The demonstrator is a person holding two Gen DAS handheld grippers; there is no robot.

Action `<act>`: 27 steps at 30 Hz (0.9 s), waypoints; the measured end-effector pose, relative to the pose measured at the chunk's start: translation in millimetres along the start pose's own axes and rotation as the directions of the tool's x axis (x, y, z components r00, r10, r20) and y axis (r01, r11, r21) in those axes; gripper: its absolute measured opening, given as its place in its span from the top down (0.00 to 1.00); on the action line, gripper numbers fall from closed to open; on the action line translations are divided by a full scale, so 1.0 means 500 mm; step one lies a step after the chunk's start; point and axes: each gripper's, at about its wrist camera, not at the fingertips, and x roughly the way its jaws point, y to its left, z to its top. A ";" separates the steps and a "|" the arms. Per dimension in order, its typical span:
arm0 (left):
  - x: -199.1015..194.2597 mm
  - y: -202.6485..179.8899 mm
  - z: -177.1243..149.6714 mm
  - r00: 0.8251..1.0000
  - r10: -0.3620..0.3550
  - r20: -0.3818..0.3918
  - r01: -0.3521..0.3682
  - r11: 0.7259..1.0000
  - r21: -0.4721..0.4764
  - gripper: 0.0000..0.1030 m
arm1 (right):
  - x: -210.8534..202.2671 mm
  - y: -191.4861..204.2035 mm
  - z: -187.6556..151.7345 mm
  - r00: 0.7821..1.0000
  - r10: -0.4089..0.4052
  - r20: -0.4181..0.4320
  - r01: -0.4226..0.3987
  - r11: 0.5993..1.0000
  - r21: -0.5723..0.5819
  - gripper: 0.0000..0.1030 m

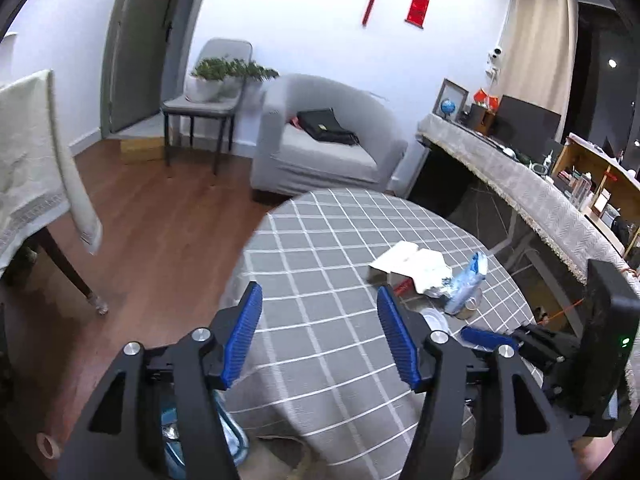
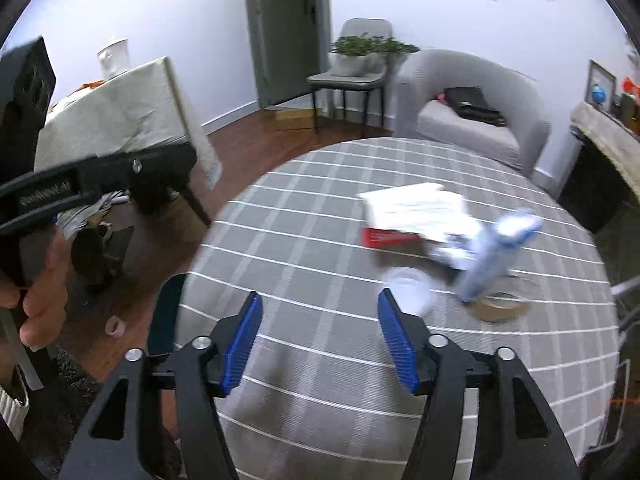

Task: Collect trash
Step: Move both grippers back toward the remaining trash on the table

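Trash lies on a round table with a grey checked cloth (image 1: 320,248) (image 2: 320,208): a white paper sheet on a red box (image 1: 412,266) (image 2: 416,212), a blue and white wrapper (image 1: 468,284) (image 2: 496,252) leaning on a small round tin (image 1: 468,308) (image 2: 500,306), and a clear plastic cup (image 1: 436,320) (image 2: 408,284). My left gripper (image 1: 318,336) is open and empty over the table's near left part. My right gripper (image 2: 320,340) is open and empty, short of the cup. The right gripper also shows at the right of the left wrist view (image 1: 520,340).
A grey armchair (image 1: 320,140) (image 2: 472,112) with a black bag stands behind the table. A chair with a plant (image 1: 208,92), a cloth-covered table at the left (image 1: 32,152) (image 2: 120,108), and a cluttered counter at the right (image 1: 520,184). A blue bin sits below the table edge (image 1: 176,440).
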 end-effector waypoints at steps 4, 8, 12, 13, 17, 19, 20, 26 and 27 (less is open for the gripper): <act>0.041 -0.037 -0.005 0.998 -0.055 -0.006 0.055 0.998 0.008 0.36 | -0.020 -0.051 -0.007 1.000 -0.024 0.020 0.023 0.999 0.030 0.31; 0.091 -0.064 -0.013 0.994 -0.106 -0.036 0.106 0.994 0.002 0.32 | -0.031 -0.091 -0.015 0.999 -0.044 0.029 0.043 0.998 0.044 0.29; 0.135 -0.076 -0.021 0.986 -0.155 -0.061 0.154 0.988 -0.027 0.30 | -0.037 -0.128 -0.011 0.999 -0.021 0.039 0.018 0.997 0.076 0.26; 0.145 -0.078 -0.022 0.984 -0.164 -0.066 0.161 0.986 -0.037 0.30 | -0.041 -0.137 -0.010 0.999 -0.024 0.047 0.020 0.997 0.080 0.25; 0.175 -0.079 -0.024 0.980 -0.178 -0.086 0.172 0.982 -0.072 0.30 | -0.045 -0.175 -0.008 0.997 -0.053 0.057 0.048 0.995 0.085 0.24; 0.185 -0.078 -0.019 0.976 -0.205 -0.080 0.197 0.976 -0.098 0.30 | -0.042 -0.191 -0.005 0.997 -0.045 0.060 0.039 0.994 0.101 0.24; 0.189 -0.078 -0.016 0.974 -0.212 -0.079 0.204 0.973 -0.105 0.30 | -0.042 -0.202 -0.004 0.997 -0.034 0.067 0.027 0.994 0.107 0.24; 0.220 -0.080 -0.005 0.964 -0.256 -0.080 0.239 0.955 -0.174 0.30 | -0.053 -0.234 0.009 0.994 0.007 0.113 -0.021 0.992 0.128 0.22; 0.227 -0.081 -0.004 0.961 -0.262 -0.083 0.243 0.952 -0.186 0.30 | -0.051 -0.239 0.012 0.993 0.008 0.116 -0.023 0.992 0.124 0.22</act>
